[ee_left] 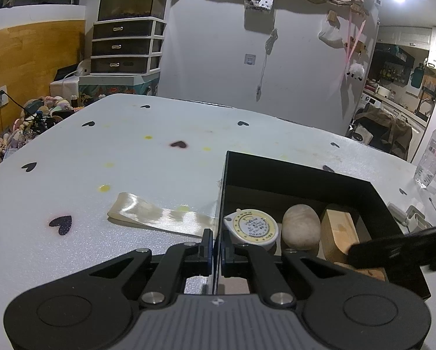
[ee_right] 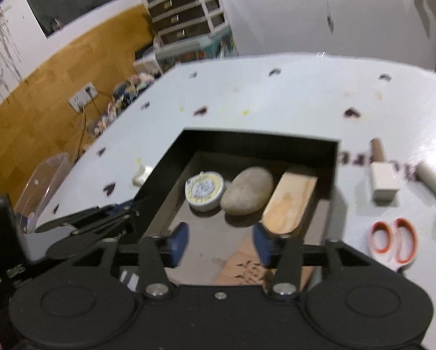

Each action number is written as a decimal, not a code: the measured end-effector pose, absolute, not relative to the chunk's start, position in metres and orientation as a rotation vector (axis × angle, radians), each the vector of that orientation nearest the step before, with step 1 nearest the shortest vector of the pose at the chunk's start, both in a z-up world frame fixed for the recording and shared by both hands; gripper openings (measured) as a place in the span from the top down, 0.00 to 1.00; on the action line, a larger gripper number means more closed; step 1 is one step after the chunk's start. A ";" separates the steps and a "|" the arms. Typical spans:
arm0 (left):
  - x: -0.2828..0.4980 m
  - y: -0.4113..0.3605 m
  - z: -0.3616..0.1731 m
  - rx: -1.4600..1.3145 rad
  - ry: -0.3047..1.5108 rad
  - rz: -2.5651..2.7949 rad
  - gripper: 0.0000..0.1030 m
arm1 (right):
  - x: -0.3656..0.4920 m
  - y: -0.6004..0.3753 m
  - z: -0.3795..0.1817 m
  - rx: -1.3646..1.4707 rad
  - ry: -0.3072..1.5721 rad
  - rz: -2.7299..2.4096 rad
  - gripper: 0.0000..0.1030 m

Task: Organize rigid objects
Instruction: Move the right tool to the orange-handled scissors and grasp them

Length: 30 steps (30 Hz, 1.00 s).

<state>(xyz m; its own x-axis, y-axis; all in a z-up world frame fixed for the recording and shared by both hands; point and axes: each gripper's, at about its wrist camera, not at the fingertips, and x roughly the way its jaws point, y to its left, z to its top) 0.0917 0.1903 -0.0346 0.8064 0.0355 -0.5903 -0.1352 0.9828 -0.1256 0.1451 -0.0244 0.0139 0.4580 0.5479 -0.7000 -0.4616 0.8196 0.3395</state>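
Note:
A black open box [ee_left: 305, 172] [ee_right: 261, 138] stands on the white table. It holds a round tape measure [ee_left: 251, 227] [ee_right: 205, 190], a grey stone [ee_left: 301, 226] [ee_right: 247, 191] and a wooden block [ee_left: 339, 233] [ee_right: 289, 201]. My left gripper [ee_left: 217, 245] is shut on the box's left wall; it also shows in the right wrist view [ee_right: 124, 208]. My right gripper [ee_right: 220, 243] is open and empty above the box's near part; its dark finger [ee_left: 398, 248] shows in the left wrist view.
Right of the box lie a wooden stamp [ee_right: 382, 175], orange-handled scissors [ee_right: 394, 240] and a grey roll [ee_right: 430, 179]. A cream ribbon [ee_left: 159, 215] lies left of the box. A water bottle [ee_left: 432, 153] stands at the far right edge, a clear container [ee_right: 43, 183] at the left edge.

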 end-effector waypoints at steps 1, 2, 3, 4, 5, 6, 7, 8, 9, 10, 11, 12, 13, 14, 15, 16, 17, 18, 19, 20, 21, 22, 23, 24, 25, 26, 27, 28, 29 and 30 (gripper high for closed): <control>0.092 0.190 -0.035 -0.165 0.627 0.091 0.96 | 0.143 -0.030 0.017 0.108 0.881 0.616 0.32; 0.092 0.190 -0.034 -0.166 0.627 0.091 0.96 | 0.140 -0.035 0.020 0.114 0.860 0.614 0.23; 0.092 0.190 -0.034 -0.167 0.627 0.091 0.96 | 0.137 -0.043 0.023 0.124 0.837 0.619 0.21; 0.092 0.190 -0.034 -0.165 0.627 0.091 0.96 | 0.135 -0.047 0.025 0.129 0.822 0.619 0.19; 0.092 0.190 -0.034 -0.165 0.627 0.091 0.96 | 0.132 -0.054 0.027 0.131 0.802 0.613 0.16; 0.092 0.190 -0.034 -0.165 0.627 0.091 0.96 | 0.130 -0.060 0.029 0.131 0.781 0.602 0.14; 0.092 0.190 -0.034 -0.165 0.627 0.091 0.96 | 0.127 -0.067 0.030 0.131 0.760 0.589 0.09; 0.092 0.190 -0.034 -0.165 0.627 0.091 0.96 | 0.125 -0.073 0.031 0.132 0.738 0.577 0.06; 0.092 0.190 -0.034 -0.164 0.627 0.091 0.96 | 0.123 -0.081 0.032 0.134 0.713 0.560 0.05; 0.092 0.190 -0.034 -0.164 0.627 0.091 0.96 | 0.122 -0.088 0.032 0.135 0.696 0.543 0.04; 0.092 0.190 -0.034 -0.165 0.627 0.091 0.96 | 0.120 -0.096 0.031 0.134 0.682 0.521 0.03; 0.092 0.190 -0.034 -0.165 0.627 0.091 0.96 | 0.120 -0.102 0.030 0.133 0.671 0.498 0.02; 0.092 0.190 -0.034 -0.166 0.627 0.092 0.96 | 0.119 -0.107 0.028 0.130 0.664 0.476 0.02; 0.092 0.190 -0.034 -0.165 0.627 0.091 0.96 | 0.120 -0.113 0.025 0.127 0.661 0.452 0.02; 0.092 0.190 -0.034 -0.165 0.627 0.092 0.96 | 0.121 -0.119 0.021 0.124 0.663 0.425 0.02; 0.092 0.190 -0.034 -0.164 0.627 0.093 0.96 | 0.122 -0.123 0.017 0.122 0.668 0.405 0.02; 0.092 0.191 -0.034 -0.164 0.627 0.094 0.96 | 0.124 -0.128 0.011 0.122 0.674 0.377 0.02; 0.091 0.191 -0.034 -0.164 0.627 0.094 0.96 | 0.125 -0.132 0.005 0.117 0.677 0.353 0.03; 0.092 0.191 -0.034 -0.164 0.627 0.094 0.96 | 0.126 -0.135 0.000 0.109 0.678 0.334 0.04; 0.092 0.191 -0.034 -0.165 0.627 0.094 0.96 | 0.127 -0.138 -0.006 0.098 0.680 0.314 0.05; 0.092 0.191 -0.034 -0.164 0.627 0.094 0.96 | 0.130 -0.140 -0.012 0.086 0.683 0.290 0.06; 0.092 0.191 -0.034 -0.164 0.627 0.094 0.96 | 0.130 -0.141 -0.018 0.075 0.684 0.275 0.07; 0.092 0.191 -0.034 -0.164 0.627 0.094 0.96 | 0.131 -0.142 -0.023 0.061 0.685 0.263 0.07; 0.091 0.191 -0.034 -0.164 0.627 0.094 0.96 | 0.132 -0.142 -0.028 0.046 0.688 0.256 0.08; 0.091 0.191 -0.034 -0.163 0.627 0.094 0.96 | 0.134 -0.140 -0.033 0.031 0.690 0.253 0.09; 0.092 0.191 -0.034 -0.164 0.627 0.093 0.96 | 0.136 -0.139 -0.037 0.019 0.693 0.252 0.11; 0.092 0.191 -0.034 -0.164 0.627 0.093 0.96 | 0.139 -0.136 -0.041 0.006 0.699 0.253 0.11; 0.091 0.191 -0.034 -0.164 0.627 0.093 0.96 | 0.140 -0.134 -0.045 -0.002 0.704 0.253 0.13; 0.092 0.191 -0.034 -0.164 0.627 0.093 0.96 | 0.143 -0.132 -0.048 -0.008 0.708 0.256 0.14; 0.092 0.191 -0.034 -0.164 0.627 0.093 0.96 | 0.145 -0.130 -0.051 -0.017 0.713 0.261 0.14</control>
